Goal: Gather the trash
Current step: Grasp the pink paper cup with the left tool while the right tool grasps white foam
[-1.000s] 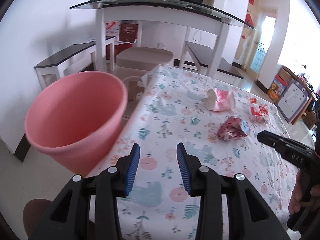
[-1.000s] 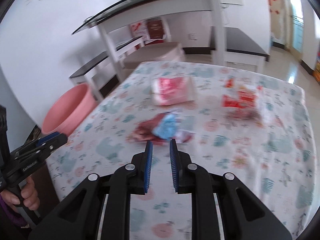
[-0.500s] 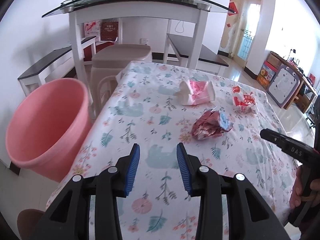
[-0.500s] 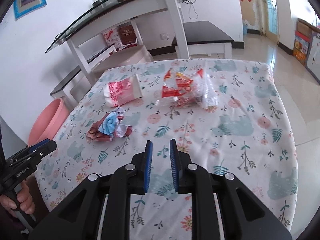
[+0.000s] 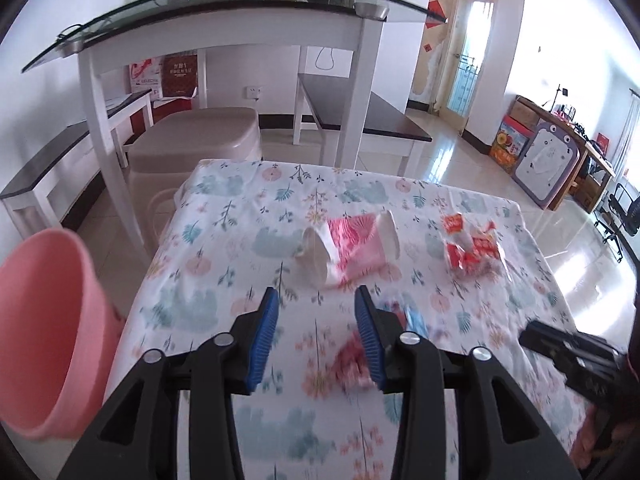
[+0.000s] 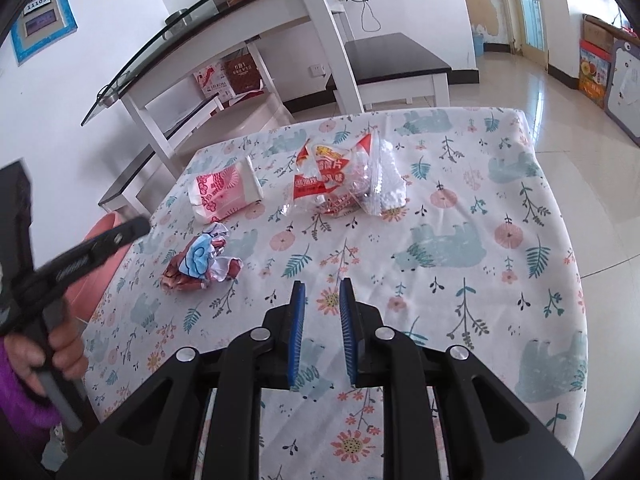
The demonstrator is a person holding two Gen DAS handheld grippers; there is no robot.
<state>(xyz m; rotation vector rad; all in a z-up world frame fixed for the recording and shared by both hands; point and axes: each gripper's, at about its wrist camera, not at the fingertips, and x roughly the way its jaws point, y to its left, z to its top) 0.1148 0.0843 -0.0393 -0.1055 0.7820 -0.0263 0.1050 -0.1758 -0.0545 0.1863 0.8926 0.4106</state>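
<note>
Floral tablecloth [image 5: 224,240] bears the crumpled wrapper [image 5: 352,356] just behind the left gripper's [image 5: 316,330] spread, just-widened, empty fingers [image 5: 264,332].

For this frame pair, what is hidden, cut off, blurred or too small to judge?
- Crumpled red-and-blue wrapper: left wrist view, smeared by motion blur and partly behind the left hand-held gripper.
- Pink plastic bucket: cut off by the left edge there; in the right wrist view mostly behind the tablecloth and that gripper.
- Print on the clear red-printed snack bag: too small to read.
</note>
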